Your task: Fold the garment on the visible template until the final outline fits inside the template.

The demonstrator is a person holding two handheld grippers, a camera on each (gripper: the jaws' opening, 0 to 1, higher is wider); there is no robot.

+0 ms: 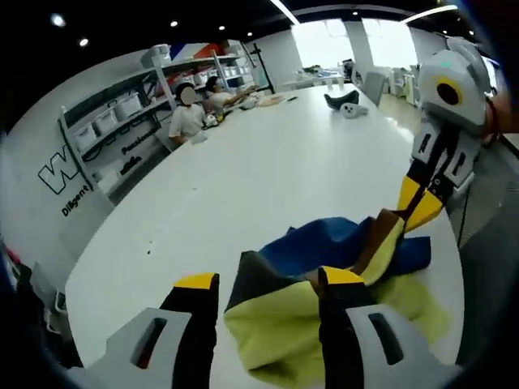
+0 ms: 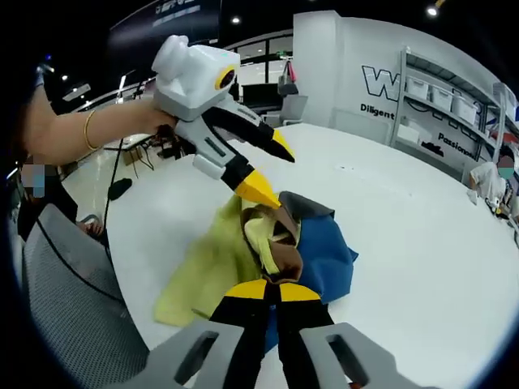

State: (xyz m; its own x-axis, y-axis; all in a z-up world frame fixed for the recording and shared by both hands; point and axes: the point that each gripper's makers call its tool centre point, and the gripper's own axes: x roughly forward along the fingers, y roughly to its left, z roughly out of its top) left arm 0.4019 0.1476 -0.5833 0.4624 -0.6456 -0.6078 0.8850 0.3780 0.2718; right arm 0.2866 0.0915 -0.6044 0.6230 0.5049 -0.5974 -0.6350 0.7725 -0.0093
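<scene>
Fingers split: my right gripper (image 2: 272,290) pinches the garment (image 2: 320,255), my left gripper (image 1: 268,282) spread wide, holding nothing.
Garment lies bunched near the table (image 1: 268,154) edge; left gripper view shows seated people (image 1: 188,116) beyond.

A white table (image 1: 268,162) bears a crumpled yellow-blue-brown garment (image 2: 243,251).

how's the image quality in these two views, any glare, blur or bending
Left gripper view: windows at the top blow out white, the white table edge bows from fisheye, and the garment is soft up close. Right gripper view: even ceiling light, shelves curve at the right rim, and the left gripper looks sharp.
</scene>
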